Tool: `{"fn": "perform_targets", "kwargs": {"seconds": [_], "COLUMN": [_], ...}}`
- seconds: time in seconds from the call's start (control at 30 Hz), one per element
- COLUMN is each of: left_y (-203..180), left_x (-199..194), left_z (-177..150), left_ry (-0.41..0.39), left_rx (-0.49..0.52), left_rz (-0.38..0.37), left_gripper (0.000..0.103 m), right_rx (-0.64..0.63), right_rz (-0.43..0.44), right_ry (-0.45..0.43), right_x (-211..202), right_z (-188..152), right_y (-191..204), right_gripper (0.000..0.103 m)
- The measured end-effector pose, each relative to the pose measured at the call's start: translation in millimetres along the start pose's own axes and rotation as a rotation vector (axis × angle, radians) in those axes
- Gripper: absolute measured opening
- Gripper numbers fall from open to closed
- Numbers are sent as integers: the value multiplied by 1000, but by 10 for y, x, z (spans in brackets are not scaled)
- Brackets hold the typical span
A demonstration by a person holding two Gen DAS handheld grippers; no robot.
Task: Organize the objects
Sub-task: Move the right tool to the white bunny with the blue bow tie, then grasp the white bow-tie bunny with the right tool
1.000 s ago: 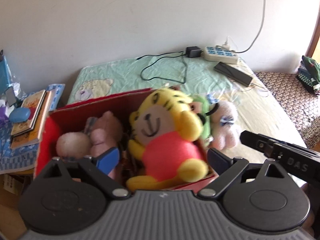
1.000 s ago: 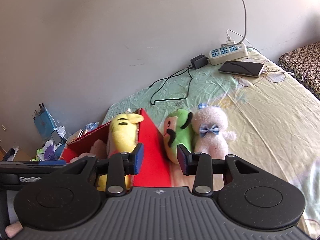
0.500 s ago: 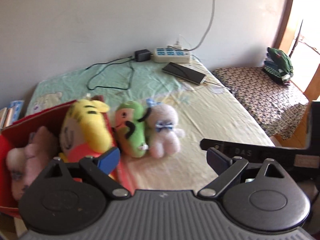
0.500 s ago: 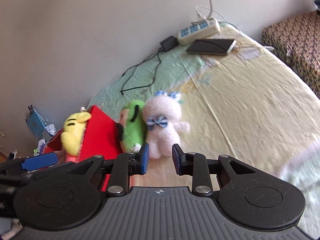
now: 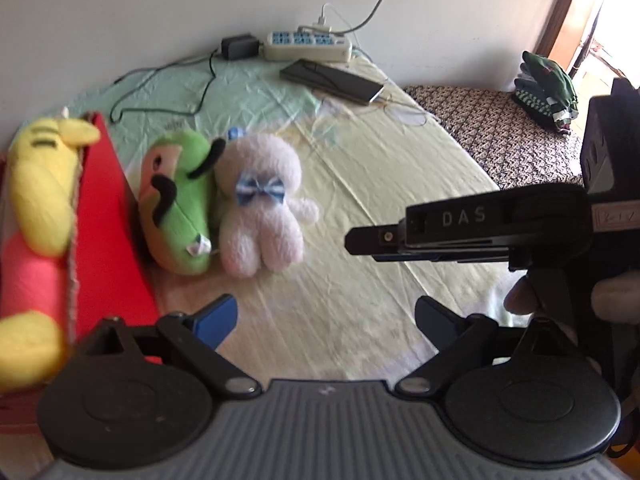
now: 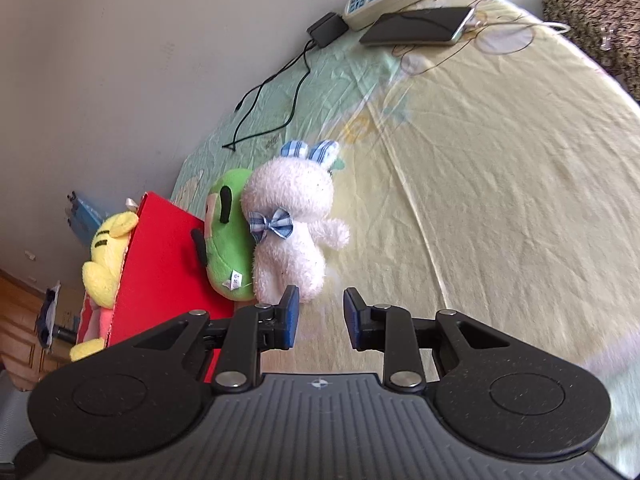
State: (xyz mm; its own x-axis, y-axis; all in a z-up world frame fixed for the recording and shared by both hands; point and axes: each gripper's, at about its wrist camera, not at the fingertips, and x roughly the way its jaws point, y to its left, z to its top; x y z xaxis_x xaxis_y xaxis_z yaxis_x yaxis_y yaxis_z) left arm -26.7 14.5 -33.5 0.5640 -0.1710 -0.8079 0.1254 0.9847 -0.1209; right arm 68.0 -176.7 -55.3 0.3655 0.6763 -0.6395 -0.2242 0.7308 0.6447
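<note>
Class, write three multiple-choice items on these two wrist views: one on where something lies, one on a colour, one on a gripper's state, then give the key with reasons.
1. The green plush lies:
A. inside the red box
B. between the red box and the white bunny
C. on the phone

2. The bunny's bow tie is:
A. red
B. blue checked
C. black

3. The right gripper is:
A. open, empty
B. shut on the bunny
C. shut on a cable

Key: B, it touches both on the sheet; B, the checks show; A, bare sheet shows between its fingers.
</note>
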Motion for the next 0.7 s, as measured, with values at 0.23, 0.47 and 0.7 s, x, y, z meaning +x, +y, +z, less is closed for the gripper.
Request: {"fn": "perform_targets", "kwargs": {"seconds": [0.23, 0.47, 0.7], "left_y": [-73, 59, -27], "left_x": [191, 228, 233], "left_z": [-74, -76, -91], "left_ry": [15, 35, 41], "left_rx": [40, -11, 20], "left_rz": [72, 82, 99], "left_gripper": [96, 95, 96], "right_rx": [-3, -17, 27], "right_rz": [65, 124, 171], "right_ry": [69, 117, 139], "right_x": [294, 599, 695], "right_z": [126, 230, 247], "right_y": [-48, -36, -111], "right_gripper": [29, 29, 22]}}
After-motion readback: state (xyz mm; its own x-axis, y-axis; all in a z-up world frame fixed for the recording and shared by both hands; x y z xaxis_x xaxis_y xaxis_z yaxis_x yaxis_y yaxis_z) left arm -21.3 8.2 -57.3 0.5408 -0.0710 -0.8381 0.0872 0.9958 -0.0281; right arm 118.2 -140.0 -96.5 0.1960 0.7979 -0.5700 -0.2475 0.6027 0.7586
